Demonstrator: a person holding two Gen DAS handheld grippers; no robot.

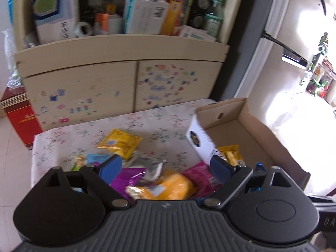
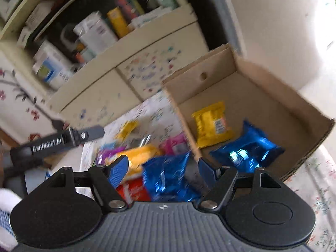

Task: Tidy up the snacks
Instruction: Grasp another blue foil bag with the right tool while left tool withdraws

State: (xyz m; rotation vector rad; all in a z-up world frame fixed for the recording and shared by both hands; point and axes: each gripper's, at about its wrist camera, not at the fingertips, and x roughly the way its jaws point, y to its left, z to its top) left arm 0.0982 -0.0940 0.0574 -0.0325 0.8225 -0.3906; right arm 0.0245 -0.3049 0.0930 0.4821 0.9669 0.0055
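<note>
Snack packets lie in a pile on the flowered tablecloth [image 1: 168,121]. In the left wrist view my left gripper [image 1: 166,166] is open above an orange packet [image 1: 168,187], a purple packet [image 1: 128,176] and a pink packet [image 1: 199,178]; a yellow packet [image 1: 119,142] lies farther back. In the right wrist view my right gripper [image 2: 162,169] is open over a blue packet [image 2: 168,178] on the table, not closed on it. The cardboard box [image 2: 273,88] holds a yellow packet [image 2: 212,124] and another blue packet [image 2: 250,147].
A beige cabinet [image 1: 126,79] with stickers stands behind the table, its shelf full of boxes and bottles. A red box [image 1: 21,117] sits on the floor at left. The left gripper's body [image 2: 63,140] shows at left in the right wrist view.
</note>
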